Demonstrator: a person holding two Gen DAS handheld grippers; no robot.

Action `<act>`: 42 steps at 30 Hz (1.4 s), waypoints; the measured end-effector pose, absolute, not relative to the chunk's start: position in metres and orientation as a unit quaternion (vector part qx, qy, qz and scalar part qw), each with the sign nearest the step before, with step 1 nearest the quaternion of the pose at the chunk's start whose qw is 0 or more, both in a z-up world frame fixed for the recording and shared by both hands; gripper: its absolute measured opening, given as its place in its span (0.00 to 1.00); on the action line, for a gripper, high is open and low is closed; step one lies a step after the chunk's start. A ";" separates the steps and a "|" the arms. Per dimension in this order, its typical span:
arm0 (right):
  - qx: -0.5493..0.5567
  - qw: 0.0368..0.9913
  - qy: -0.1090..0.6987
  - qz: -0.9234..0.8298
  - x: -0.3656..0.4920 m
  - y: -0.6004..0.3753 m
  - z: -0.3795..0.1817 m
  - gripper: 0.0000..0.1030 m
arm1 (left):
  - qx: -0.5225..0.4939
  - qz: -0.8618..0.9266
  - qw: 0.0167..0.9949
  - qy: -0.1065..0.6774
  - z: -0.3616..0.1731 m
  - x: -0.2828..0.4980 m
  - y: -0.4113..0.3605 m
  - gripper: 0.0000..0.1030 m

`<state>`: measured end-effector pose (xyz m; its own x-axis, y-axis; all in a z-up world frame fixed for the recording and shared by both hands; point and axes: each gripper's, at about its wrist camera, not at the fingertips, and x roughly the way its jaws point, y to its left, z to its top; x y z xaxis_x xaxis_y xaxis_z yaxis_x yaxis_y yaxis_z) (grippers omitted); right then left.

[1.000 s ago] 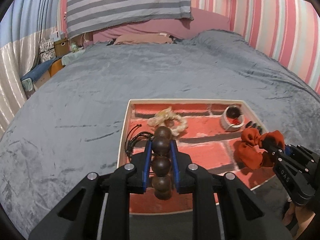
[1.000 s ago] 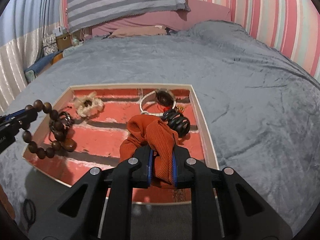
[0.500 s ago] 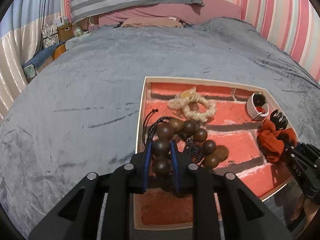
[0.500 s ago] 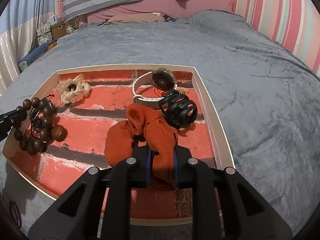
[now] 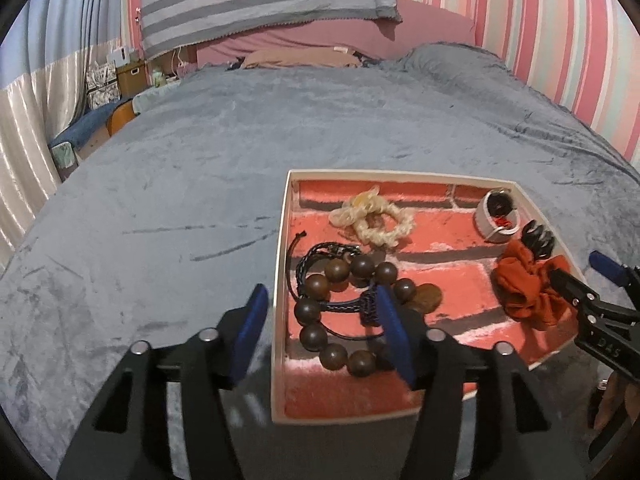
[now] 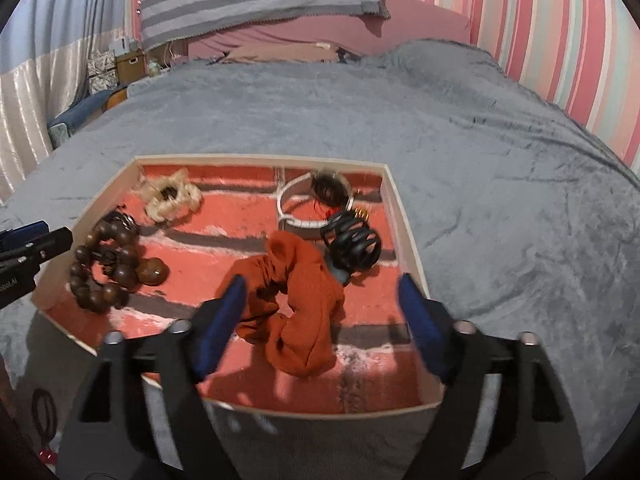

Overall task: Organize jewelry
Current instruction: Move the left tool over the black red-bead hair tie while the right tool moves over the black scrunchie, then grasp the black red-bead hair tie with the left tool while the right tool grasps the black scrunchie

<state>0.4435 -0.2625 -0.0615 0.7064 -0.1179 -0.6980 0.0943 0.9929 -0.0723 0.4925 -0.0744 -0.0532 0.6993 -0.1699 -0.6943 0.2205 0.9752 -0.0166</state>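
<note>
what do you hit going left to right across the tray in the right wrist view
wooden bead bracelet → cream scrunchie → orange scrunchie → black claw clip

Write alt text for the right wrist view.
The right gripper, jaws opening, straddles a crumpled rust-orange fabric scrunchie lying in a shallow cream-rimmed tray with a red brick-print floor, on a grey plush bedspread. Also inside: brown wooden bead bracelet, cream scrunchie, black claw clip.

In the tray [image 6: 404, 216], bead bracelet [image 6: 102, 268] lies left, scrunchie [image 6: 296, 300] right.
</note>
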 end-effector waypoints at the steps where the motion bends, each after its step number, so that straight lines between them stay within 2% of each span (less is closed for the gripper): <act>1: -0.015 0.926 0.374 -0.058 0.439 -0.264 -0.056 0.93 | 0.031 -0.108 0.923 0.369 -0.048 0.487 -0.072 0.62; 3: -0.013 0.929 0.367 -0.056 0.427 -0.268 -0.047 0.96 | 0.027 -0.110 0.926 0.360 -0.039 0.475 -0.067 0.76; 7: -0.018 0.928 0.369 -0.057 0.402 -0.275 -0.036 0.96 | 0.021 -0.107 0.930 0.351 -0.027 0.449 -0.055 0.82; 10: -0.029 0.928 0.366 -0.063 0.377 -0.279 -0.031 0.96 | 0.024 -0.101 0.933 0.345 -0.021 0.422 -0.044 0.91; 23: 0.014 0.931 0.356 -0.077 0.279 -0.311 -0.026 0.96 | 0.017 -0.102 0.944 0.314 -0.021 0.322 -0.018 0.92; 27: -0.003 0.926 0.367 -0.088 0.267 -0.312 -0.038 0.96 | 0.029 -0.117 0.926 0.358 -0.037 0.319 -0.026 0.92; 40: -0.001 0.916 0.384 -0.117 0.258 -0.329 -0.073 0.96 | 0.039 -0.098 0.925 0.365 -0.070 0.316 -0.037 0.92; 42: 0.006 0.916 0.384 -0.113 0.259 -0.330 -0.075 0.91 | 0.033 -0.094 0.924 0.368 -0.074 0.318 -0.035 0.92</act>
<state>0.2593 -0.3301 -0.0752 0.6795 -0.2030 -0.7050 0.2118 0.9743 -0.0765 0.3180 -0.0347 -0.0744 0.7109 -0.1498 -0.6872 0.1985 0.9801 -0.0083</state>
